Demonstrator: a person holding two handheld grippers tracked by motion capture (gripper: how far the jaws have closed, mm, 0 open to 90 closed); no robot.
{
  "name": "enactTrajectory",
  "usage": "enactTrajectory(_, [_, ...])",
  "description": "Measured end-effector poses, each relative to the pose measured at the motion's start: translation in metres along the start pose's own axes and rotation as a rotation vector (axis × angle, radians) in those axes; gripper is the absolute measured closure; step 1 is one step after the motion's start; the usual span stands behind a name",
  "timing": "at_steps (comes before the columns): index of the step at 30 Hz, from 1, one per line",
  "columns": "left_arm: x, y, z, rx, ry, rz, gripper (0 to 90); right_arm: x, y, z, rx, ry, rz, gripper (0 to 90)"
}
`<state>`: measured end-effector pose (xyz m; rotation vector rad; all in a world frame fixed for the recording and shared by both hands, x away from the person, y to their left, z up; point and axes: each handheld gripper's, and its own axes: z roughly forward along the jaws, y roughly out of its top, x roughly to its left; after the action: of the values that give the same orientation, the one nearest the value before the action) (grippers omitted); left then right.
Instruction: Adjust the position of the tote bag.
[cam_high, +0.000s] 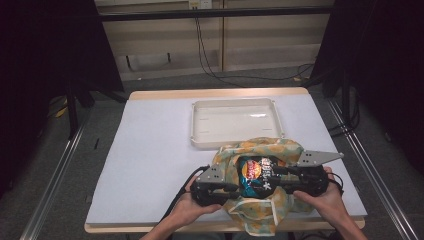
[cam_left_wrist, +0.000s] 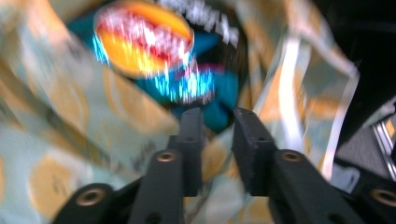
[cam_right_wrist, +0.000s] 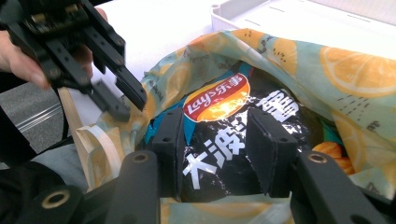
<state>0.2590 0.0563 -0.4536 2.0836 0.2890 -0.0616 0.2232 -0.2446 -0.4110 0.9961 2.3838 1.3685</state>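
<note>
item 1, far left: table (cam_high: 150, 150), white top with a wooden edge, bare on this side.

item 2: left gripper (cam_high: 227, 189), held in the person's left hand (cam_high: 192, 205) at the near edge. in the right gripper view its two jaws (cam_right_wrist: 123, 100) pinch the near-left rim of the bag; narrow, closed on the cloth. its own view is blurred, with a small gap between the pads and fabric lying there.

item 3, centre: cloth bag (cam_high: 280, 150), pale green with an orange-slice print, lying near the front edge of the table, mouth opened toward the person. one handle loop (cam_high: 260, 215) hangs over the table edge.

item 4: chip packet (cam_high: 256, 175), black and teal with a red-and-yellow logo, the thing being packed. it sits in the mouth of the bag, partly inside, upper face showing.

item 5: right gripper (cam_high: 280, 172), in the right hand (cam_high: 322, 197). jaws stand about half wide, one on each side of the packet's face; the pads appear not to press it, so judged loose, not gripping.

item 6, behind the bag: white tray (cam_high: 235, 122), shallow, nothing in it, its near rim touching or just beside the bag.

step in hand, as judged: seating the packet in the bag while the left side holds the mouth open. next move calls for the rim kept lifted and taut, and the right jaws nudging or regripping the packet deeper without crushing it or snagging cloth.
</note>
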Motion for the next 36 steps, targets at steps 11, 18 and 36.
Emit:
enactTrajectory(11, [0.007, -0.006, 0.019, 0.019, -0.041, -0.058, 72.6, 0.0, -0.002, 0.002, 0.005, 0.009, -0.002, 57.8])
enactTrajectory(18, [0.004, -0.013, 0.022, 0.055, -0.009, -0.063, 64.3, -0.002, -0.004, 0.003, 0.013, 0.001, 0.003, 57.7])
enactTrajectory(36, [0.004, -0.014, 0.033, 0.079, 0.069, -0.059, 43.9, -0.001, -0.005, 0.004, 0.027, -0.001, -0.004, 57.8])
